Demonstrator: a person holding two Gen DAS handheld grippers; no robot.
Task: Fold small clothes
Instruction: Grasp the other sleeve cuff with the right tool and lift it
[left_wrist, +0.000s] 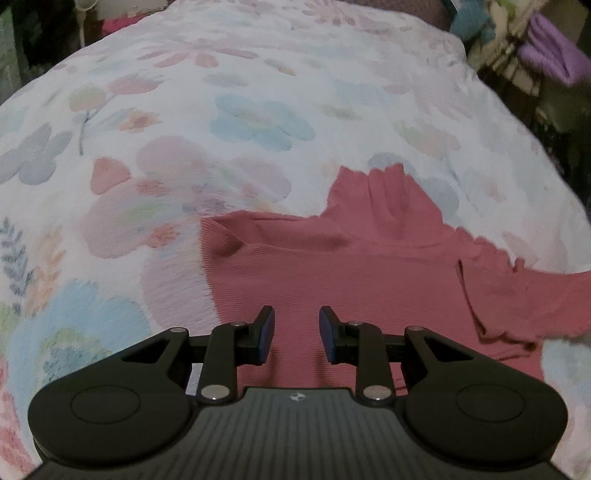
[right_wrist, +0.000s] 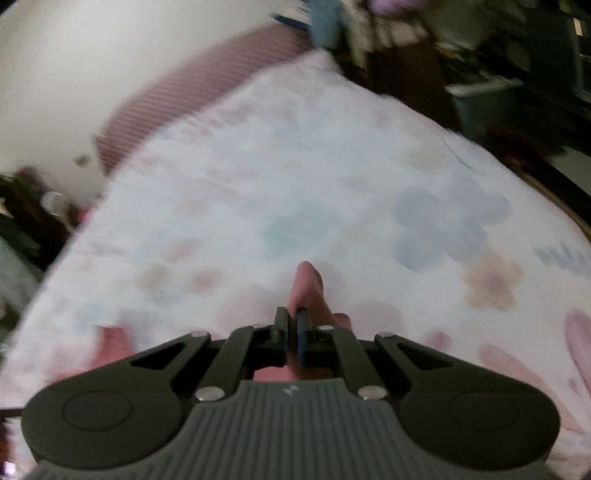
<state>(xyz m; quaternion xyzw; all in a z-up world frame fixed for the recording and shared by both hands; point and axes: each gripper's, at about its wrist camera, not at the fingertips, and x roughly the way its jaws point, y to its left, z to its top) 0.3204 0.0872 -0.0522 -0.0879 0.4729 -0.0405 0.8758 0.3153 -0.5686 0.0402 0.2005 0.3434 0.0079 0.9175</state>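
A small ribbed pink garment (left_wrist: 332, 266) lies spread on the floral bedspread (left_wrist: 221, 110), with a scalloped edge and a turned-over flap at its right. My left gripper (left_wrist: 296, 314) hovers open just over the garment's near part, and only the cloth below shows in the gap between its blue pads. In the blurred right wrist view my right gripper (right_wrist: 293, 312) is shut on a piece of the pink garment (right_wrist: 306, 284), which pokes out past the fingertips above the bedspread (right_wrist: 295, 166). More pink cloth shows below the fingers and at the lower left.
The bed drops off at its right and far edges. A purple cloth (left_wrist: 554, 55) and other clutter lie beyond the right edge. A pink striped sheet (right_wrist: 192, 92) and a white wall sit at the far side, and a pale bin (right_wrist: 476, 99) stands on the floor.
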